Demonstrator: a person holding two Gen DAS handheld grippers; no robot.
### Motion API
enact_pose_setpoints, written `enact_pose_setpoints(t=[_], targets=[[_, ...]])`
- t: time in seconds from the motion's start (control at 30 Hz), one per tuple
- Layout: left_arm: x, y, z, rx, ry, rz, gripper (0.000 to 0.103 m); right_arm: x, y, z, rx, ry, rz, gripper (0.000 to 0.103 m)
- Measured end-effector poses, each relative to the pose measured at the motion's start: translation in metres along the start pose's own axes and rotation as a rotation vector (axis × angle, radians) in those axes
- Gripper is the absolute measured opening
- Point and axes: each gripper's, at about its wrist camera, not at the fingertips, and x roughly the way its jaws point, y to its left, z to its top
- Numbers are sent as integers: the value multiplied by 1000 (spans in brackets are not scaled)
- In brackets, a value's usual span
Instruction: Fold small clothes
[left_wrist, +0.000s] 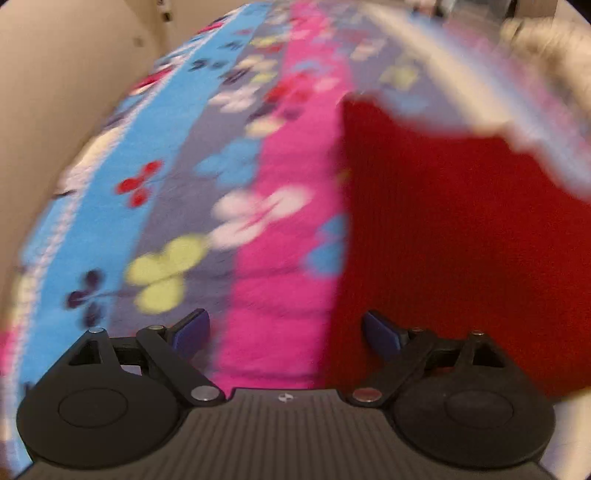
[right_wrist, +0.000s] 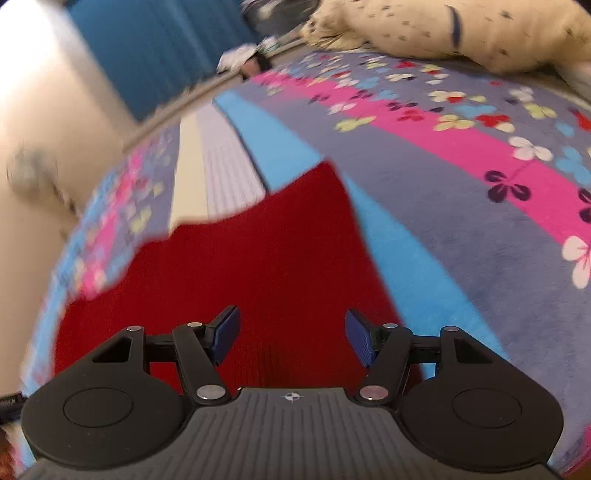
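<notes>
Two grippers show, one per wrist view, and both have their blue-padded jaws spread wide with nothing between them. The left gripper (left_wrist: 286, 334) hangs over the boundary between a red garment (left_wrist: 443, 258) and the bedspread (left_wrist: 184, 177) beneath it: its right finger sits above the red cloth, its left finger above the pink and grey stripes. The right gripper (right_wrist: 291, 336) is over the red garment (right_wrist: 258, 266) itself, with red ribbed fabric filling the gap between the pads and running forward from them.

The garment is a red knit piece lying flat on the spread. In the right wrist view its far edge rises to a pointed corner, and its right-hand edge runs back toward the gripper along a blue stripe. In the left wrist view its left edge is straight and nearly upright in frame, and its top right is cut off by a pale blurred shape that may be a fold of the bedspread; the motion blur is too heavy to be sure.

The bedspread (right_wrist: 461, 177) is fleece-like, striped in blue, grey, pink and white, and scattered with butterfly or clover shapes. Beyond it in the right wrist view lies a cream pillow (right_wrist: 461, 33) with small dark specks, and a teal curtain (right_wrist: 147, 48) hangs at the upper left beside a pale wall (right_wrist: 40, 92).
</notes>
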Motion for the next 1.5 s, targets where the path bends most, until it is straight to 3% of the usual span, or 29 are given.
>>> enact_pose_setpoints(t=[0.07,0.1,0.2,0.33,0.47,0.53,0.73,1.0,1.2,1.5], targets=[[-4,15,-3,-99,20,-35,94,18,10,-9,-126,60,-111,63],[-15,23,-4,-142,22,-44,94,12,14,-9,-145,48,-126,62],[-62,33,-15,-116,-39,8,94,-27,21,4,-100,31,-155,65],[-133,40,-43,-82,-121,15,103,-109,38,5,-95,-62,-8,81],[-203,35,-83,-99,-189,-3,103,-191,59,-13,-99,-120,171,90],[-223,30,-100,-100,-190,-11,103,-220,69,-22,-108,-126,214,92],[-270,24,-136,-145,-164,-73,103,-272,95,-46,-169,-124,212,93],[-327,19,-159,-155,-246,-119,103,-318,110,-74,-226,-184,200,97],[-337,2,-157,-108,-266,-99,103,-322,96,-74,-163,-184,222,97],[-282,-26,-120,-80,-148,-95,103,-274,71,-66,-7,-111,228,97]])
